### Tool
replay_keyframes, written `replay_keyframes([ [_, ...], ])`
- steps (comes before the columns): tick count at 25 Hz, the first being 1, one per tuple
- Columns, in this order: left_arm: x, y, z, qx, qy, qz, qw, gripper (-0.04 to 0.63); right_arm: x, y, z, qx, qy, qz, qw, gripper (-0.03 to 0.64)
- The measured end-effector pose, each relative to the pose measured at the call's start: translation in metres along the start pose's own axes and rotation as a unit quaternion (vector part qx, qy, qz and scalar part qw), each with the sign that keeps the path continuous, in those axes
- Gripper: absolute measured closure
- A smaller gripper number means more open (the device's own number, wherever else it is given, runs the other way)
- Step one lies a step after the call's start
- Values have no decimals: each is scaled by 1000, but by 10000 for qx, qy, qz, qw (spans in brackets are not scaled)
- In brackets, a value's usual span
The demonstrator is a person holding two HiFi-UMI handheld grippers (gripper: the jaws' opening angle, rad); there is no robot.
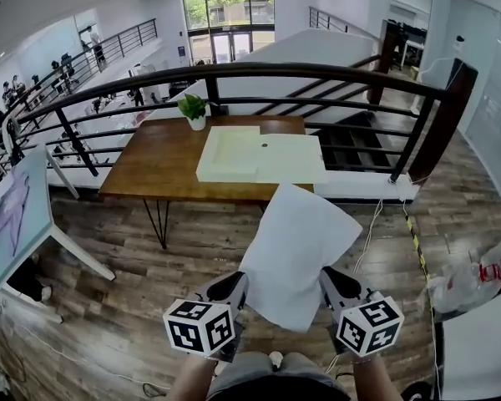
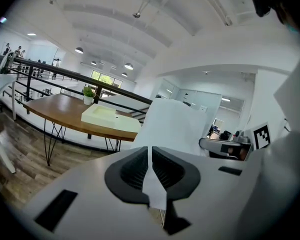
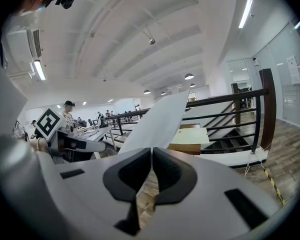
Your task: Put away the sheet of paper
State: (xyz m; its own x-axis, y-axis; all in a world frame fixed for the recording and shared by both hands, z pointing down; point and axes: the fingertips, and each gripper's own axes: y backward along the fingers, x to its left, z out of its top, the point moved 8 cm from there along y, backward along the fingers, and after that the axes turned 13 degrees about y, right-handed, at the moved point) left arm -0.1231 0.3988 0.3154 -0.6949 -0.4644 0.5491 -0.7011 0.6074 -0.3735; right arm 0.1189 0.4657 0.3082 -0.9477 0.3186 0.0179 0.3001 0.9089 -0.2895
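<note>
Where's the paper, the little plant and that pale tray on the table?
sheet of paper (image 1: 296, 253), head view, middle of the sheet.
potted plant (image 1: 192, 107), head view, its leaves.
pale tray (image 1: 234, 153), head view, bare left section.

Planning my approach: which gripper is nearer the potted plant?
Left. The left gripper grips the sheet of paper on the potted plant side; the right gripper grips its opposite edge, farther off.

No legible text, label, brand or number in any view, only black-and-white square coded markers on left tool's cube (image 1: 199, 327) and right tool's cube (image 1: 368, 325), not readable as characters
</note>
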Motion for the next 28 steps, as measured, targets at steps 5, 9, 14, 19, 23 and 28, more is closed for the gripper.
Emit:
replay_keyframes([
  [5,-4,-8,-4,34,114,-39,9999,558,-10,-5,-7,-17,-135,132,9998,583],
  [9,-3,-18,-7,47,215,-30,9998,558,-16,-6,-10,32,-131,199,9997,583],
  [14,5,-26,-4,0,299,49,9995,558,-21,-13,-14,50,-199,186,9996,583],
  [19,25,-44,8,46,349,47,9994,558,-26,-41,-14,77,-236,223,9994,583],
  [23,44,-67,30,93,325,-17,9994,558,-38,-74,-5,80,-278,138,9995,583],
  [28,79,-99,75,98,362,-123,9992,558,-53,-135,12,150,-208,48,9997,583],
])
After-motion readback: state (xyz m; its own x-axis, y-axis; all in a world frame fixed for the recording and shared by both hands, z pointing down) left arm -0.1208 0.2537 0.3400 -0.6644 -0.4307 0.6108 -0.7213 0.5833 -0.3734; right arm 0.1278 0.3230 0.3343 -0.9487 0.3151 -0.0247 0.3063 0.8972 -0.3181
